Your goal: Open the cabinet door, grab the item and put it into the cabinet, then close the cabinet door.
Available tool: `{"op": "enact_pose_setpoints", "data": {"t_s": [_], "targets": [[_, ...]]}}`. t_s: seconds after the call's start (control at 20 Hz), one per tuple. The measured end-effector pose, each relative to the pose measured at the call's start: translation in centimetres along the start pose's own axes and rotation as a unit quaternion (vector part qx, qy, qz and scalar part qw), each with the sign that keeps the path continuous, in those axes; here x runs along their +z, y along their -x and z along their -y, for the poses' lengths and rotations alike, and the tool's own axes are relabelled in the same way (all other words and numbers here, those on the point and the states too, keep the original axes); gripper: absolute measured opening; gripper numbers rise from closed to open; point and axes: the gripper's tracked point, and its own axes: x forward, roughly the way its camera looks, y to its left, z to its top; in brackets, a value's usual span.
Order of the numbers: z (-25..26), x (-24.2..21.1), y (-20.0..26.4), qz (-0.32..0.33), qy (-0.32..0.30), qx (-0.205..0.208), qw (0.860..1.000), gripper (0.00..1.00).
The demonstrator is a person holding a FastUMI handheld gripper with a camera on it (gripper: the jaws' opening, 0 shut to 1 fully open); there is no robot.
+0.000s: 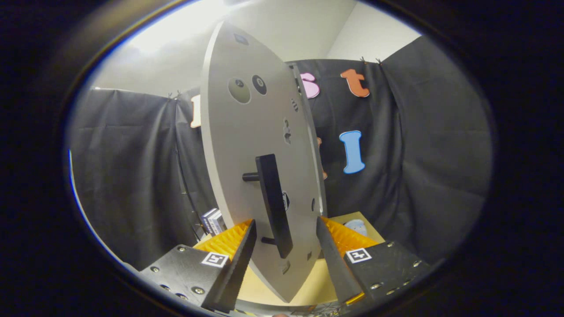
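Gripper view: gripper (285,225) fingers spread wide, the cabinet door (246,145) and its handle (274,204) between them, seemingly untouched.

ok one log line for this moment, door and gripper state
door: open, edge-on | handle: between fingers, not pinched | gripper: open, straddling door | box: on table, beyond door

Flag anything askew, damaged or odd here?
Nothing stands out. The grey cabinet door stands swung open, edge toward the gripper, whose open jaws straddle its black handle without pressing it. A small boxed item stands upright on the table beyond the door.
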Motion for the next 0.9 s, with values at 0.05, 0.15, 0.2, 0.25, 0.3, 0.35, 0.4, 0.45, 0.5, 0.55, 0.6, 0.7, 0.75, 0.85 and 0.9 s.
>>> {"op": "enact_pose_setpoints", "data": {"t_s": [0.05,0.15,0.2,0.25,0.3,0.35,0.4,0.45,0.5,0.55,0.6,0.7,0.75,0.85,0.9], "targets": [[-0.4,-0.1,-0.4,0.000,-0.001,0.005,1.000,0.82],[-1.3,-0.4,-0.8,-0.001,-0.003,0.019,1.000,0.82],[-1.6,-0.4,-1.1,-0.001,-0.005,0.025,1.000,0.82],[-2.0,-0.6,-1.3,-0.002,-0.006,0.030,1.000,0.82],[-2.4,-0.7,-1.6,-0.003,-0.006,0.035,0.999,0.82],[-2.7,-0.8,-1.9,-0.004,-0.004,0.039,0.999,0.82],[-3.2,-0.7,-2.3,-0.003,-0.001,0.045,0.999,0.82],[-3.8,-0.8,-2.7,-0.002,0.002,0.050,0.999,0.81],[-4.1,-0.9,-3.2,-0.002,0.004,0.053,0.999,0.82],[-4.6,-1.0,-3.8,-0.003,0.008,0.057,0.998,0.82],[-5.0,-1.2,-4.3,-0.004,0.012,0.061,0.998,0.82],[-6.1,-1.3,-5.3,-0.003,0.019,0.069,0.997,0.82],[-6.5,-1.5,-5.8,-0.005,0.022,0.074,0.997,0.82],[-7.6,-1.7,-6.9,-0.006,0.028,0.083,0.996,0.82],[-8.2,-1.9,-7.5,-0.007,0.030,0.088,0.996,0.82]]}}
